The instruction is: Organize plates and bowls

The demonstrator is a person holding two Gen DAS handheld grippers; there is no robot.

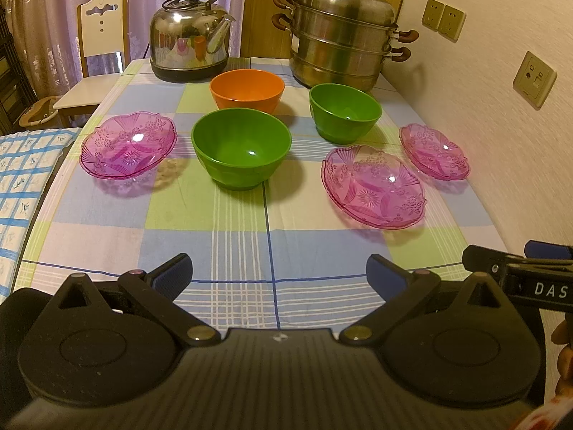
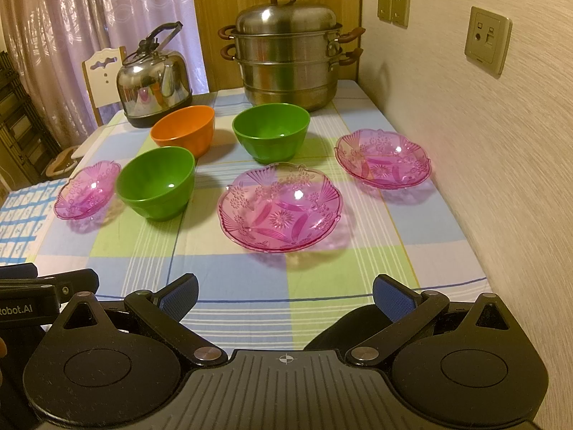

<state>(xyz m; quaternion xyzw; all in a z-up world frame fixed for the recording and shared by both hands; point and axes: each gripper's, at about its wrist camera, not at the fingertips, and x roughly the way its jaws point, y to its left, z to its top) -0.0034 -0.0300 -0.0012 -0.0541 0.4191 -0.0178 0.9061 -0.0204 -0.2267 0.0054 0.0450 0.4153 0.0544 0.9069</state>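
Observation:
Three pink glass plates lie on the checked tablecloth: a left plate [image 1: 128,145] [image 2: 87,190], a middle plate [image 1: 374,190] [image 2: 281,206] and a right plate [image 1: 433,150] [image 2: 382,159] by the wall. A near green bowl [image 1: 241,147] [image 2: 156,182], a far green bowl [image 1: 344,111] [image 2: 271,130] and an orange bowl [image 1: 247,89] [image 2: 184,132] stand between them. My left gripper [image 1: 279,274] is open over the table's near edge, empty. My right gripper [image 2: 285,294] is open too, holding nothing, well short of the middle plate.
A steel kettle [image 1: 191,41] [image 2: 154,79] and a stacked steel steamer pot [image 1: 340,36] [image 2: 290,53] stand at the table's far end. The wall with sockets [image 2: 487,39] runs along the right. A chair [image 1: 96,53] sits at the far left.

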